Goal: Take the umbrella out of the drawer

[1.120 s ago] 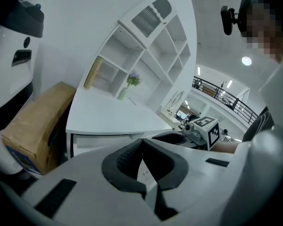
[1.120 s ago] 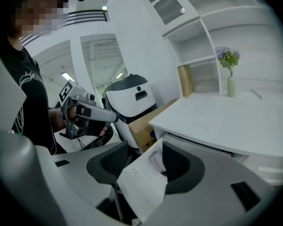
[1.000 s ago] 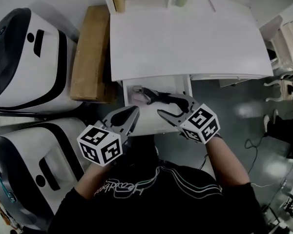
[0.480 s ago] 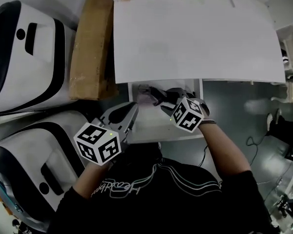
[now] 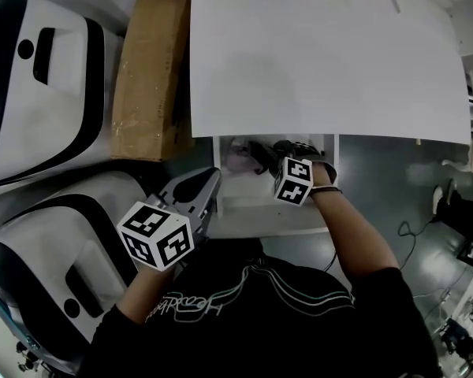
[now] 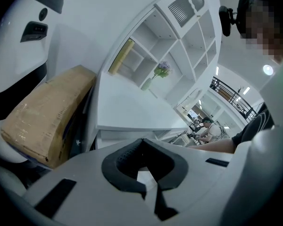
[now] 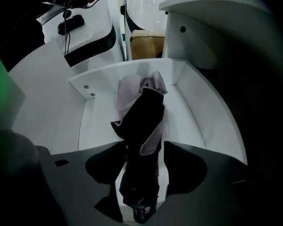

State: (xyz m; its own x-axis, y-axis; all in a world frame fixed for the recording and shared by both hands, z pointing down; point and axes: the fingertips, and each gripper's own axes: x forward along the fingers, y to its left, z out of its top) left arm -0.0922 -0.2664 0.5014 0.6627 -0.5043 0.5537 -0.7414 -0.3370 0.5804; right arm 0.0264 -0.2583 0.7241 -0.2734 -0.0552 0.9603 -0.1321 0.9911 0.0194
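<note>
The drawer [image 5: 260, 211] stands pulled out under the front edge of the white desk [image 5: 323, 61]. In it lies the folded umbrella [image 5: 240, 150], black with lilac cloth. My right gripper [image 5: 272, 152] reaches into the drawer from the right. In the right gripper view the umbrella [image 7: 144, 112] runs lengthwise between the jaws of that gripper [image 7: 140, 145], which straddle it, open, close to its sides. The drawer's white floor [image 7: 99, 121] shows around it. My left gripper [image 5: 211, 176] hovers at the drawer's front left corner, shut on nothing [image 6: 141, 142].
A brown cardboard box [image 5: 146, 69] leans left of the desk. Two large white-and-black shells [image 5: 39, 77] [image 5: 55, 242] fill the left side. A white shelf unit with a vase [image 6: 155, 72] stands behind the desk. A cable [image 5: 410, 227] lies on the floor at right.
My right gripper has moved forward into the drawer and now straddles the umbrella. The left gripper has hardly moved. The head view has shifted toward the desk.
</note>
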